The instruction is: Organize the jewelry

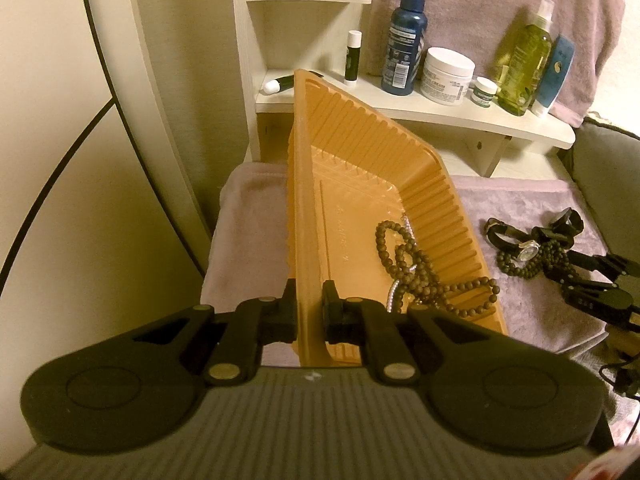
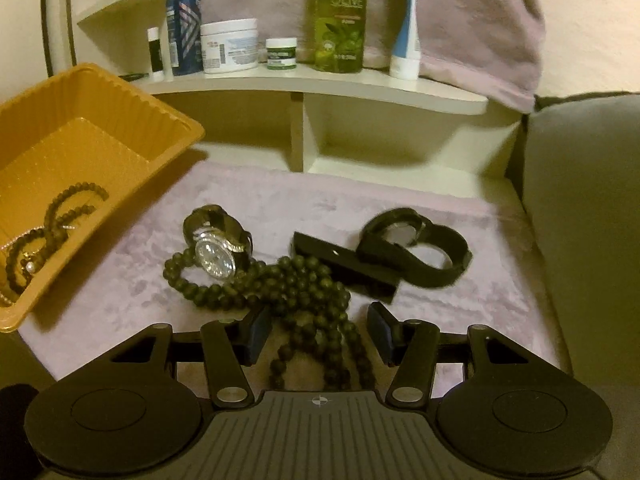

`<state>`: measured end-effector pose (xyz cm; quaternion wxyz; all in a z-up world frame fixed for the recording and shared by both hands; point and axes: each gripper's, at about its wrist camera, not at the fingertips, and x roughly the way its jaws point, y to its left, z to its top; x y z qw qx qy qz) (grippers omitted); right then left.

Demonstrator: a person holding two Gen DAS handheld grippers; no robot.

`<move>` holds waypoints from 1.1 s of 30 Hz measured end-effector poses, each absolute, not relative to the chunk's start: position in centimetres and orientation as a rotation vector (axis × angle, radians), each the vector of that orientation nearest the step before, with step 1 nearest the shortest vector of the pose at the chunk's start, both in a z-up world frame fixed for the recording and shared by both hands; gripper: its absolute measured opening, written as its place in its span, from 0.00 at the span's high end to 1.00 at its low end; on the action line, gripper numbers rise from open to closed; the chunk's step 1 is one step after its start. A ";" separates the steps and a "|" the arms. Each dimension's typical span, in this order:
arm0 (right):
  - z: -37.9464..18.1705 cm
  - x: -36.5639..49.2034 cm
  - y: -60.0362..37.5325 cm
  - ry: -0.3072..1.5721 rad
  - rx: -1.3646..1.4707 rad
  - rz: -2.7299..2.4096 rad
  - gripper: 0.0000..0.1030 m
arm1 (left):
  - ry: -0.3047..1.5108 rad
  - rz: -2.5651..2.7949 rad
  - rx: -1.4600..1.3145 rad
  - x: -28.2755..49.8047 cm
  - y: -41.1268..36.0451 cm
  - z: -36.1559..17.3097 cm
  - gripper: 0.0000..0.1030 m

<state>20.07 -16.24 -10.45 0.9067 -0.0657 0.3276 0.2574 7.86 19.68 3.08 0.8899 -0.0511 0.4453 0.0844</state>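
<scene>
The left gripper (image 1: 309,310) has its fingers (image 1: 334,312) pinched on the near rim of the orange tray (image 1: 360,168), one pad outside the wall and one inside; the tray is tipped up on its side edge, its long axis running away from the camera toward the shelf (image 1: 420,114). Brown beads (image 1: 416,268) and a pale chain (image 1: 400,292) lie heaped in its lower near corner. The right gripper (image 2: 318,330) has its fingers (image 2: 256,334) spread, not pressing anything, with strands of the dark bead necklace (image 2: 288,284) between them; the strands run toward the camera and vanish under the gripper body. Beyond, on the mauve towel (image 2: 440,204), a sparkling watch (image 2: 214,258) leans on the beads, beside a black bar-shaped piece (image 2: 348,266) and a black watch (image 2: 404,236), both too dim to read clearly
</scene>
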 end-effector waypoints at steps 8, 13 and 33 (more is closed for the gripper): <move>-10.3 19.8 -15.7 0.685 -0.136 0.543 0.76 | 0.924 0.177 -0.107 7.8 19.7 3.0 0.90; -9.9 18.8 -15.8 0.690 -0.106 0.554 0.86 | 0.924 0.176 -0.106 7.7 19.7 3.0 0.90; -0.5 15.1 -16.6 0.374 -0.119 0.574 0.93 | 0.917 0.179 -0.111 7.8 19.5 3.1 0.90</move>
